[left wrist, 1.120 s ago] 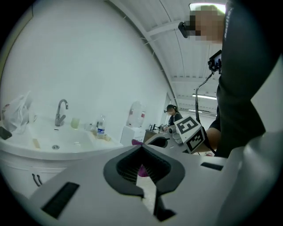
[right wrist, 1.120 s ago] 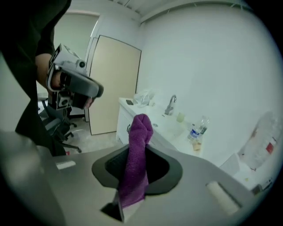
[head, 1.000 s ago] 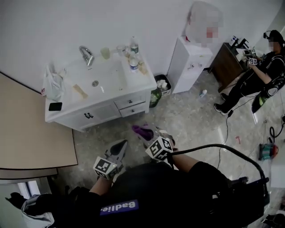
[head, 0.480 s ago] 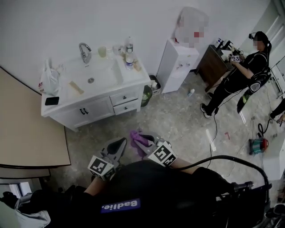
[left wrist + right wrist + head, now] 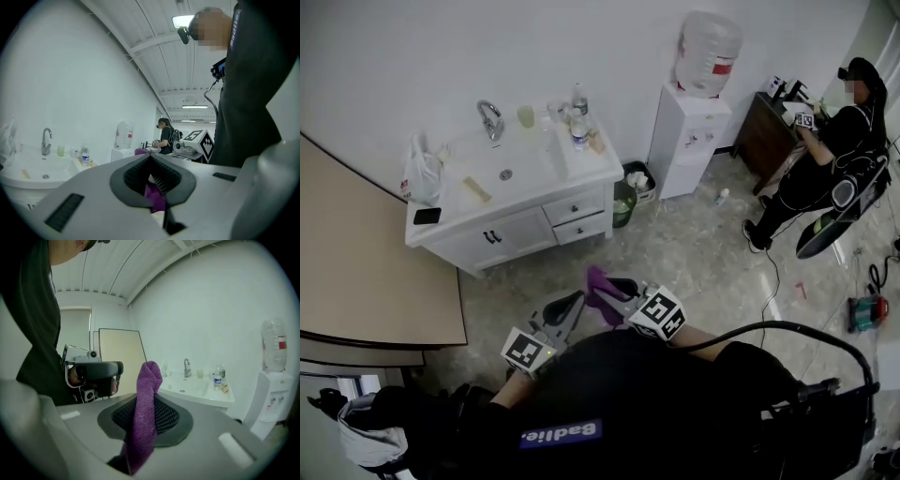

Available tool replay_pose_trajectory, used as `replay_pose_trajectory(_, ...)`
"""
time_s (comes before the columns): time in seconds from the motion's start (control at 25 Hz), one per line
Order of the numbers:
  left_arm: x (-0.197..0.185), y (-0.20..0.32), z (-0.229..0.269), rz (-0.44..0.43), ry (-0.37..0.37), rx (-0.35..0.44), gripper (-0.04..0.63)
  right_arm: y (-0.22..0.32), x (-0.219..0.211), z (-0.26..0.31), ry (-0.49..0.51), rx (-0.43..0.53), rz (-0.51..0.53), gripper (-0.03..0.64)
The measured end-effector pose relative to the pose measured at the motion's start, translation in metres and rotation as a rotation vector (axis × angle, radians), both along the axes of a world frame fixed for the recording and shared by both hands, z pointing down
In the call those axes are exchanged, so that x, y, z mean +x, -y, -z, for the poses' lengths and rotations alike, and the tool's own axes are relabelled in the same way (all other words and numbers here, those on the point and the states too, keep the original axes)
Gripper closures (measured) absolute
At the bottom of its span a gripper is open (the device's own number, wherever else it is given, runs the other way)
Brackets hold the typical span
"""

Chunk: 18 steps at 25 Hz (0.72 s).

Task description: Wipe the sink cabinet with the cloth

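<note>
The white sink cabinet (image 5: 534, 223) stands against the far wall, a few steps ahead of me; it also shows small in both gripper views (image 5: 28, 174) (image 5: 201, 391). A purple cloth (image 5: 598, 281) sticks up out of my right gripper (image 5: 615, 292), which is shut on it; the cloth (image 5: 144, 418) hangs as a folded strip between the jaws. My left gripper (image 5: 573, 304) is shut just left of the cloth, held low in front of my body. A sliver of purple shows through the gap behind its pads (image 5: 165, 180).
On the cabinet top are a faucet (image 5: 490, 119), bottles (image 5: 578, 131), a white bag (image 5: 422, 173) and a phone (image 5: 427, 216). A bin (image 5: 634, 186) and a water dispenser (image 5: 694, 131) stand to its right. A person (image 5: 834, 159) stands by a brown desk (image 5: 772, 136). A beige panel (image 5: 366, 272) lies at left.
The view has shifted a little. My left gripper's tip has come closer to the cloth. The person at the right has changed position.
</note>
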<state>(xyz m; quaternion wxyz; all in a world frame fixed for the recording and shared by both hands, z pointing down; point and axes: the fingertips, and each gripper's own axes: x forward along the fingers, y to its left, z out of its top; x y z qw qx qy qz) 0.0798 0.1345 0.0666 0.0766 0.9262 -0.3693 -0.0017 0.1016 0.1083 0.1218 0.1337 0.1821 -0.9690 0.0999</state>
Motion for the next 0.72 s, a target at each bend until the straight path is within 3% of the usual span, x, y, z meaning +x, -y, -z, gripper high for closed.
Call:
replay_pose_trajectory(0.16, 0.011, -0.002, -0.013, 0.036, -0.019, -0.037, 0.604, -0.006, 0.01, -0.012, 0.005, -0.052, 0.026, 0.545)
replay_pose_trajectory(0.32, 0.018, 0.003, -0.015, 0.045, -0.016, -0.046, 0.604, -0.002, 0.016, -0.014, -0.019, -0.044, 0.059, 0.545)
replay_pose_trajectory(0.72, 0.018, 0.002, -0.01, 0.023, 0.014, -0.051, 0.604, 0.001, 0.017, -0.015, -0.028, -0.036, 0.033, 0.545)
